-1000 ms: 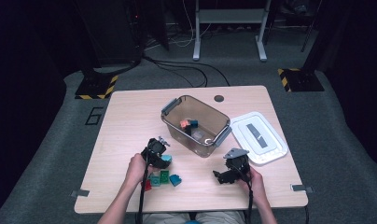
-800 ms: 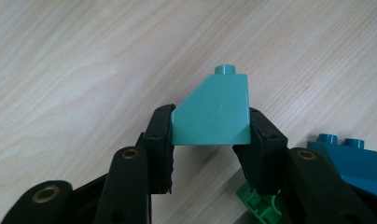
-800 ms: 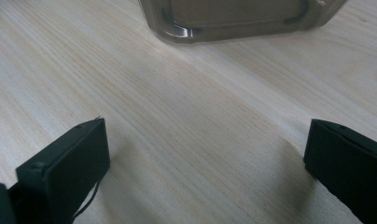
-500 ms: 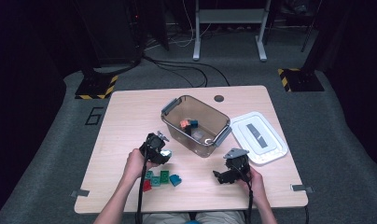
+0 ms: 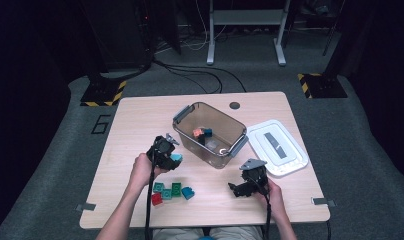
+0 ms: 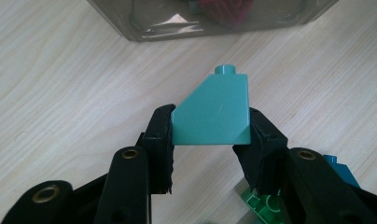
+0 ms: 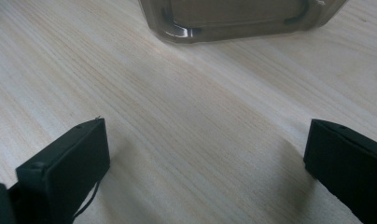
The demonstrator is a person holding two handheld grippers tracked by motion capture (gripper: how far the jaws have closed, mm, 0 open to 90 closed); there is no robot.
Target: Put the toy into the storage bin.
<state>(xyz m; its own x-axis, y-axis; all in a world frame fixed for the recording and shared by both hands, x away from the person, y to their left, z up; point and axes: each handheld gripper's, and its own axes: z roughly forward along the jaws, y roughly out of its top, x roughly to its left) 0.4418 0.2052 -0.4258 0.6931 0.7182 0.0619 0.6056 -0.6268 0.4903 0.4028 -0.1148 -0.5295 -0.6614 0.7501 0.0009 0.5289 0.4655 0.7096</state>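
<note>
A teal sloped brick [image 6: 213,112] with one stud sits clamped between the two black jaws of my left gripper [image 6: 210,140], lifted off the wooden table. From above, that left gripper [image 5: 166,152] hovers just left of the clear plastic bin [image 5: 187,111], the teal brick [image 5: 176,157] at its tip. The bin holds an orange brick [image 5: 197,133] and a blue brick [image 5: 207,132]. My right gripper [image 5: 236,189] rests low over the table in front of the bin, open with nothing between its jaws; its view has the bin's wall [image 7: 238,18] ahead.
Several loose bricks lie near the table's front: green ones [image 5: 170,189], a red one [image 5: 156,198] and a blue one [image 5: 188,192]. The bin's white lid [image 5: 277,147] lies to its right. A dark round hole [image 5: 234,105] marks the table's back.
My left gripper has risen from the brick pile with the teal brick in it and moved toward the bin. The right gripper has stayed put.
</note>
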